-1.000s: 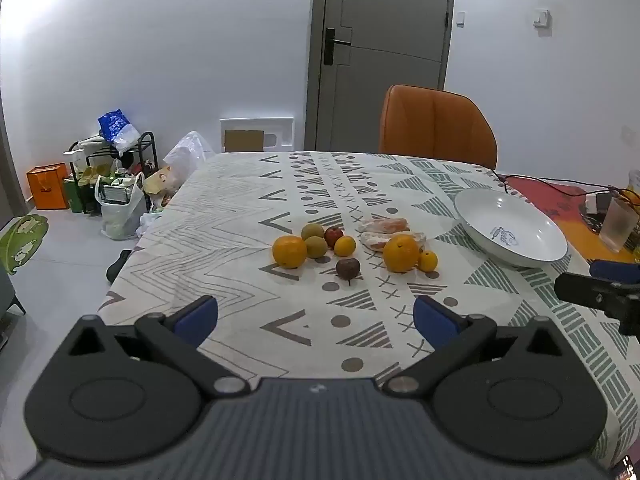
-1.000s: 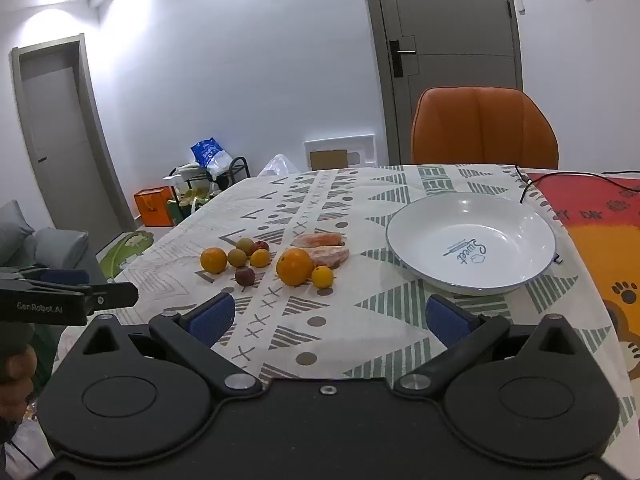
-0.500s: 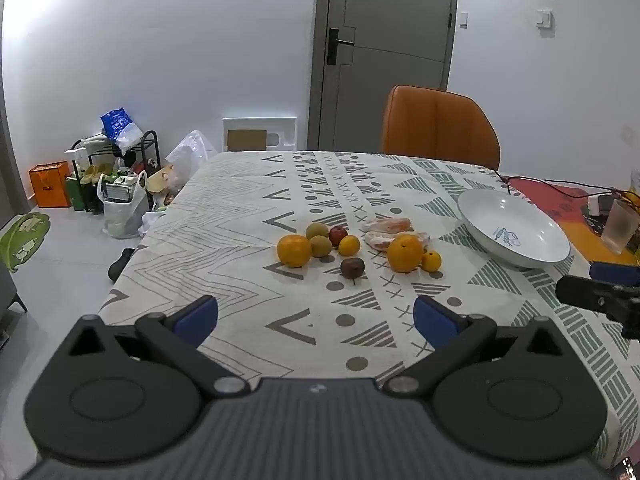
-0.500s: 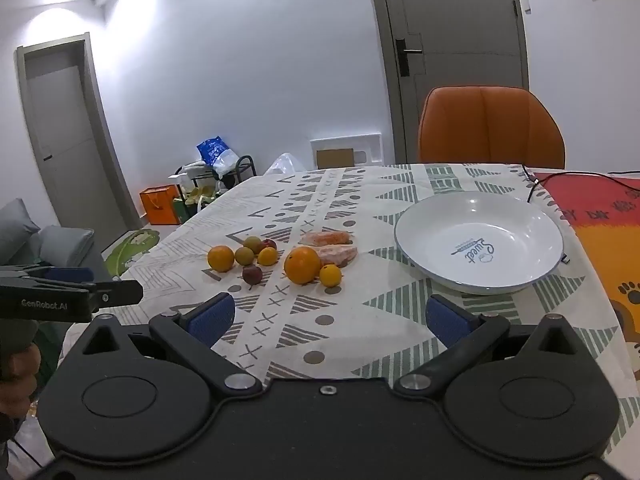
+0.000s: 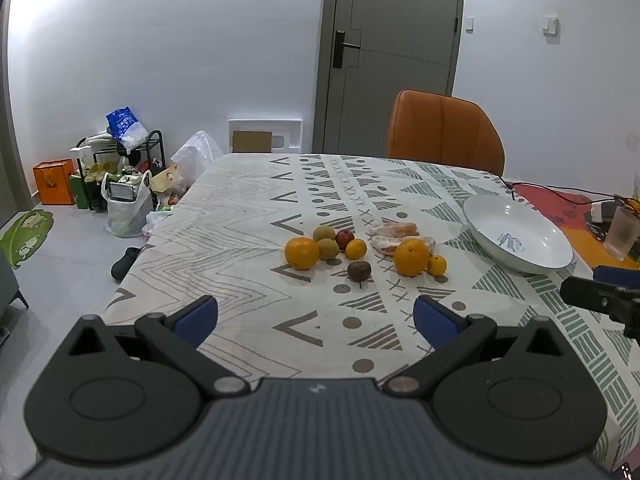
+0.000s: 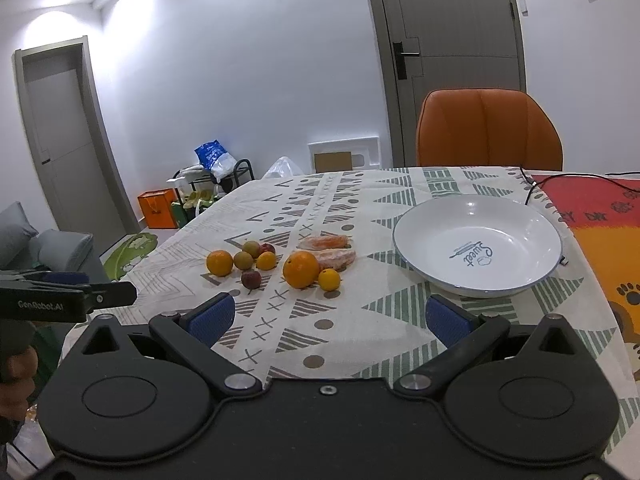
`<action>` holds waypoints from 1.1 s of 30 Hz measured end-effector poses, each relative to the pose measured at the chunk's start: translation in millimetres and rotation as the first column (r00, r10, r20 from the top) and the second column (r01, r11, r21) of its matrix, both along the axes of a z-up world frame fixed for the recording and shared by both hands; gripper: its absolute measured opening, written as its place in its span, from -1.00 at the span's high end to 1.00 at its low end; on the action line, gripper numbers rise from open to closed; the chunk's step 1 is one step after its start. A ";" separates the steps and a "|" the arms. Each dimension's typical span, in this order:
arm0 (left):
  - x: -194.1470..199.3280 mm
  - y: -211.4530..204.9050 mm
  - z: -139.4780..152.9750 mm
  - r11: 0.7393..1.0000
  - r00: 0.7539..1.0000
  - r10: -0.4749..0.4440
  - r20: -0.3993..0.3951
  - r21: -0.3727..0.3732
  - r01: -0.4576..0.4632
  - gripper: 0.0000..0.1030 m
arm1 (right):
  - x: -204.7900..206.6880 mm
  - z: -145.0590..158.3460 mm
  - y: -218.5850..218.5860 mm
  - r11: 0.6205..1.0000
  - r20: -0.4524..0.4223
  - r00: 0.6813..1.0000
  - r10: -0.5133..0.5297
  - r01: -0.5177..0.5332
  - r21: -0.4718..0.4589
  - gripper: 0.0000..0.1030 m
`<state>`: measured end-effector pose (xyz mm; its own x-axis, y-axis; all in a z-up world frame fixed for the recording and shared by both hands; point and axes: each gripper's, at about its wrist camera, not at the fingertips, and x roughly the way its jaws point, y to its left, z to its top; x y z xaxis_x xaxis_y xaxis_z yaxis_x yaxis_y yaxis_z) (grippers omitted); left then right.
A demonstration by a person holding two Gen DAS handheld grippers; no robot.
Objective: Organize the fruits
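Several fruits lie grouped on the patterned tablecloth [image 5: 240, 232]: a large orange [image 5: 411, 257] [image 6: 301, 269], a second orange [image 5: 302, 253] [image 6: 219, 263], small yellow citrus [image 5: 437, 265] [image 6: 329, 279], two greenish fruits [image 5: 328, 249], a red fruit [image 5: 344, 237], a dark plum [image 5: 359, 271] [image 6: 251, 279] and peeled orange segments [image 5: 394, 229] [image 6: 326, 242]. An empty white bowl [image 5: 520, 236] [image 6: 478, 244] stands to their right. My left gripper [image 5: 316, 318] is open and empty, short of the fruits. My right gripper [image 6: 328, 316] is open and empty, in front of the bowl and fruits.
An orange chair [image 5: 444, 132] stands at the table's far side. A red and orange mat [image 6: 600, 216] with a cable lies at the right, and a frosted glass [image 5: 622, 232] stands on it. Bags and a rack [image 5: 120, 168] sit on the floor at left.
Both views have shifted slightly; the fruits and bowl sit a little farther right and lower in the frames. Both grippers stay open and empty.
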<state>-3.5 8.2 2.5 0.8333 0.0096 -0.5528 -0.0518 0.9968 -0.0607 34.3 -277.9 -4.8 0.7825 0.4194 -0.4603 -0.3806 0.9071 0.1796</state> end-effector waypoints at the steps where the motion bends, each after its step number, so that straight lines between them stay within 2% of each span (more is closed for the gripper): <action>1: 0.0 -0.4 0.8 1.000 1.000 -0.001 0.003 0.000 0.001 -1.00 | -0.3 -0.3 -0.6 1.000 0.001 1.000 -0.002 0.002 0.002 -1.00; 33: -7.0 4.4 3.1 1.000 0.999 -0.002 0.034 -0.024 0.002 -1.00 | -3.0 4.8 -1.7 1.000 0.012 1.000 -0.025 0.025 -0.011 -1.00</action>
<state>-10.5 12.6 5.6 0.8515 -0.0050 -0.5244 -0.0474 0.9951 -0.0864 31.3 -279.6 0.0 0.7982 0.3944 -0.4552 -0.3595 0.9184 0.1652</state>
